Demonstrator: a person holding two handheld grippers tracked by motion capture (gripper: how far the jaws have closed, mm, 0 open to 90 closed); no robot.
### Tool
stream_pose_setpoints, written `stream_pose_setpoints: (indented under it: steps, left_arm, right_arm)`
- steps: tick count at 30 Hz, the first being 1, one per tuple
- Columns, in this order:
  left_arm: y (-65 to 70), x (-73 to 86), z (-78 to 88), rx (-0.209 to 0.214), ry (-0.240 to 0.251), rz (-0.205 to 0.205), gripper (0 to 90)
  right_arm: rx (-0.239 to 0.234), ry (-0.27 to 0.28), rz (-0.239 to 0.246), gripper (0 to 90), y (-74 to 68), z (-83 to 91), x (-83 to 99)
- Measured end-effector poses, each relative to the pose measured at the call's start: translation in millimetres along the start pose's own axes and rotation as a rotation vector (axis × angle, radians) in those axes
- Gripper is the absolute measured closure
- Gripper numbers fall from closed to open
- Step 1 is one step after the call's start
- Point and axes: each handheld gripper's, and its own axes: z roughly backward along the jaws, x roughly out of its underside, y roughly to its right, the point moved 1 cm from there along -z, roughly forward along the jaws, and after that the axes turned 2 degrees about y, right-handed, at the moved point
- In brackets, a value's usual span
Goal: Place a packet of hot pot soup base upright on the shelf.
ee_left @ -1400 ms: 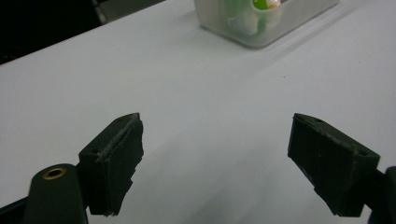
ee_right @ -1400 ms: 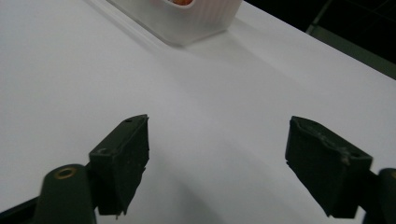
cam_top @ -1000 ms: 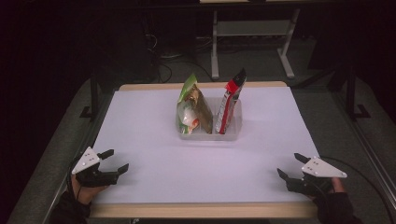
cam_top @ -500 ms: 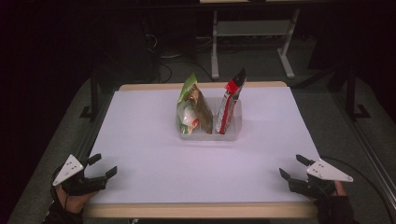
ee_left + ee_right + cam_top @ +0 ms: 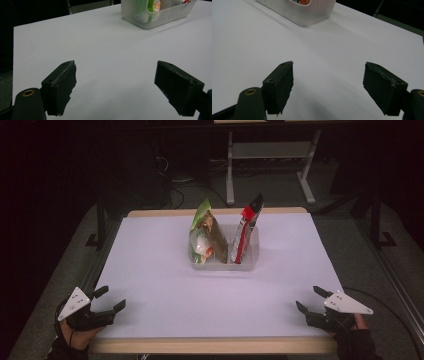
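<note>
Bin (image 5: 224,262): clear plastic, frame centre on the table (image 5: 150,270), holding a green bag (image 5: 201,232) and red packet (image 5: 246,227) upright. Left hand-held gripper (image 5: 111,299), lower left: jaws apart, empty. Right hand-held gripper (image 5: 309,299), lower right: likewise. Risk: light bin may slide or tip if a packet is tugged sideways.

a white-topped table (image 5: 165,285) carries 1 clear plastic bin (image 5: 223,264) near its far middle.

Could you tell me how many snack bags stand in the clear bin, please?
2: a green bag at the left end of the bin, and a red bag right of the middle. Another could be hidden behind them.
</note>
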Motion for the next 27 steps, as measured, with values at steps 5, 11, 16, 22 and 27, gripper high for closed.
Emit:
stream_pose_setpoints:
  steps: [5,11,16,22,27]
  left_arm:
    - [0.3,0.0,-0.5,-0.003,-0.003,-0.005,16.7]
    - [1.3,-0.9,-1.2,-0.010,-0.004,-0.017,16.7]
    - [1.9,-1.7,-3.3,-0.009,-0.003,-0.020,16.8]
    - [2.1,-2.9,-6.3,-0.006,-0.003,-0.026,16.8]
    - [4.0,-4.0,-9.8,0.002,-0.015,-0.042,16.8]
  right_arm:
    - [-0.005,-0.004,-0.005,23.5,0.2,-0.9,0.8]
    - [-0.008,-0.007,0.001,24.3,-0.1,-1.2,1.1]
    - [-0.009,-0.009,0.002,24.4,0.2,-0.8,1.4]
    - [-0.011,-0.012,0.001,24.4,0.3,-0.3,2.2]
    - [-0.010,-0.014,-0.002,24.4,0.4,1.8,3.1]
